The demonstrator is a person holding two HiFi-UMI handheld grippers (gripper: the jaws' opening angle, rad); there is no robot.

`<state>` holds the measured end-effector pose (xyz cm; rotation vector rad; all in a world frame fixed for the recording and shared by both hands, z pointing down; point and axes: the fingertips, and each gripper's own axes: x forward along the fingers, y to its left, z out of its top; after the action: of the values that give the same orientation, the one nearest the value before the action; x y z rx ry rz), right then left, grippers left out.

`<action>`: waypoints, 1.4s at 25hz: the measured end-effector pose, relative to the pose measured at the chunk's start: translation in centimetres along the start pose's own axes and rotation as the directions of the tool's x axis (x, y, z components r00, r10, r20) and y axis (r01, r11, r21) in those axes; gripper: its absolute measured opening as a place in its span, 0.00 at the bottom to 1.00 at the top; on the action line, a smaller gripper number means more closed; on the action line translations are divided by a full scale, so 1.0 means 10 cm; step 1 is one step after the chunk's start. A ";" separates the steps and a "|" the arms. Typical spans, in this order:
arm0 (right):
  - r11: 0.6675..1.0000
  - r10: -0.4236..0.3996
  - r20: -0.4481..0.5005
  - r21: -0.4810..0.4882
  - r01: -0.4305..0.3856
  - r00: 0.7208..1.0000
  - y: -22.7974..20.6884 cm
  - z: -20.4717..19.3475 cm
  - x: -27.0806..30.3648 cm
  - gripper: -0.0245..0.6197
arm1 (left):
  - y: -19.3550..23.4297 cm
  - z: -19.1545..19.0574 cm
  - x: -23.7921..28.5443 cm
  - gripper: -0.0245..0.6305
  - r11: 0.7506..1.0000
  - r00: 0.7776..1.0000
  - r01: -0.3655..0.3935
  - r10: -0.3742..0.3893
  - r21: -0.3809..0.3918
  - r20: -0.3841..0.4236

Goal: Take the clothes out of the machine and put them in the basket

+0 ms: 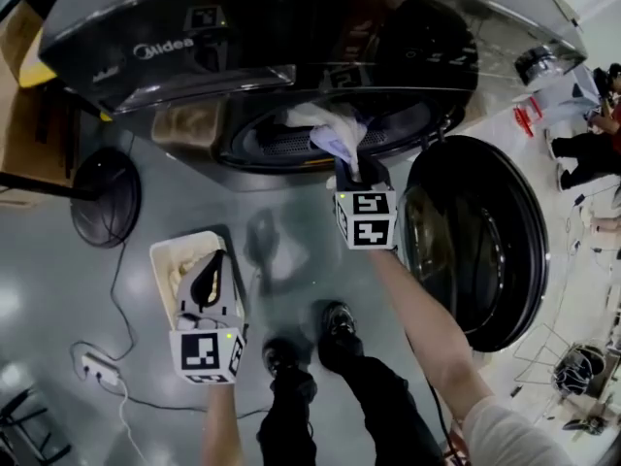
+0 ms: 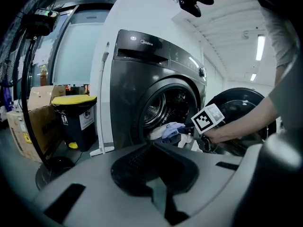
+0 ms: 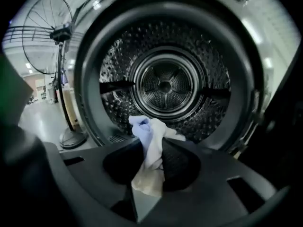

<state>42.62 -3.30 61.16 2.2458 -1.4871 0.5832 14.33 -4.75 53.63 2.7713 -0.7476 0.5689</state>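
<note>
right gripper (image 3: pixel 152 148): fingers clamped on cloth (image 3: pixel 141 126), to pull it from drum (image 3: pixel 165 86) | left gripper (image 1: pixel 217 260): fingers together, empty, over basket (image 1: pixel 160 260)

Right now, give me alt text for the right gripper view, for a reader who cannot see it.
The right gripper has its jaws shut on a bunched pale blue and white cloth, held before the open washing machine drum, whose perforated metal wall fills most of the view. A standing fan shows at far left.
</note>
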 end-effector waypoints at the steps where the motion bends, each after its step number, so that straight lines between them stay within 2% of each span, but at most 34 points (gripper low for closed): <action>1: 1.000 0.008 0.012 -0.007 -0.008 1.000 0.01 0.08 -0.14 0.21 | -0.05 0.09 -0.05 0.07 1.000 1.000 0.002 -0.002 -0.007 0.000; 13: 0.997 0.071 0.122 -0.005 -0.071 0.990 0.12 0.77 -1.77 0.21 | -0.40 0.76 -0.70 0.07 0.999 1.000 -0.006 0.006 -0.036 0.003; 20: 0.991 0.131 0.165 -0.063 -0.122 0.978 0.36 1.17 -2.47 0.21 | -0.29 1.04 -1.06 0.07 0.998 0.999 -0.045 0.046 -0.036 0.028; 24: 0.982 0.175 0.196 -0.107 -0.157 0.965 0.52 1.45 -2.76 0.21 | -0.24 1.23 -1.23 0.07 0.995 0.996 -0.070 0.073 -0.066 0.047; 28: 0.975 0.204 0.237 -0.139 -0.175 0.950 0.69 1.79 -2.99 0.21 | -0.12 1.37 -1.40 0.07 0.994 0.992 -0.093 0.098 -0.062 0.074; 35: 0.958 0.275 0.332 -0.177 -0.227 0.902 1.04 2.47 -3.64 0.21 | -0.02 1.66 -1.81 0.07 0.988 0.984 -0.134 0.141 -0.071 0.109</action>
<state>23.37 7.87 21.85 2.1478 -1.9500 0.1400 5.18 -1.67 31.12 2.7272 -0.9711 0.4066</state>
